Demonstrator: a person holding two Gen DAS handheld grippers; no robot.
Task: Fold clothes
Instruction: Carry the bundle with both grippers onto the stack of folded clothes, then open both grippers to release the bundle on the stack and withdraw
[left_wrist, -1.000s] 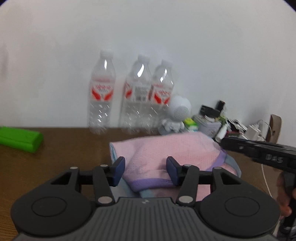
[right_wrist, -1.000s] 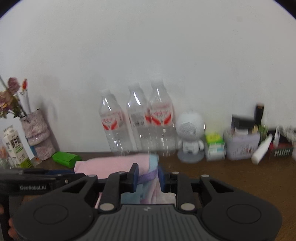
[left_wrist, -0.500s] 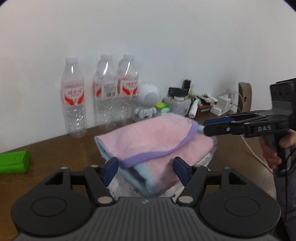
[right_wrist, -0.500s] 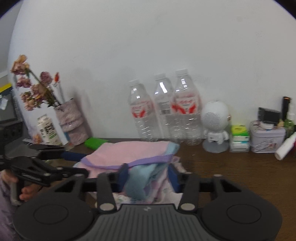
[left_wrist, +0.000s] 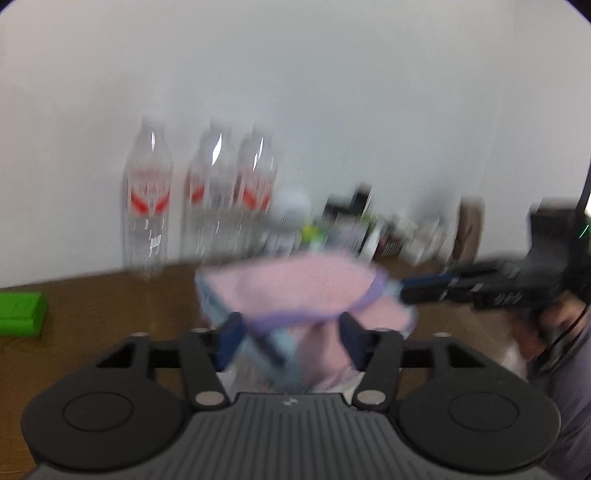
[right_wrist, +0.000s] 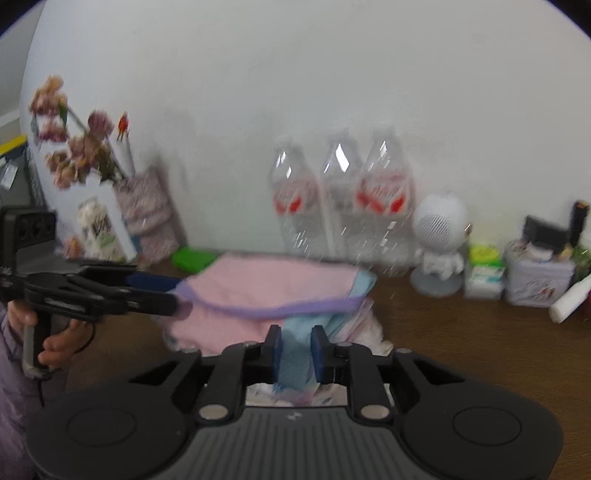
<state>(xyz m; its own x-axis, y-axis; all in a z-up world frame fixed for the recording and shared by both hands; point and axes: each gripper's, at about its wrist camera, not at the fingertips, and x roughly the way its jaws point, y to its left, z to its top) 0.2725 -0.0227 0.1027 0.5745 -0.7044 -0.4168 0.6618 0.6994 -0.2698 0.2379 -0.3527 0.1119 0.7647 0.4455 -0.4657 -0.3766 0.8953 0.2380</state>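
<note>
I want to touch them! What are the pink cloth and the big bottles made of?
The pink cloth looks like soft, fuzzy fabric, maybe terry or fleece: matte, and it folds limply. The bottles look like thin clear plastic: see-through, with shiny glints. Blur leaves the exact weave unclear.

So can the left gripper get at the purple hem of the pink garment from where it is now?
Probably yes. The left gripper is open with the purple hem of the pink garment lying just ahead between its fingers, nothing in front. The right gripper is pinching a blue fold on the other side.
</note>
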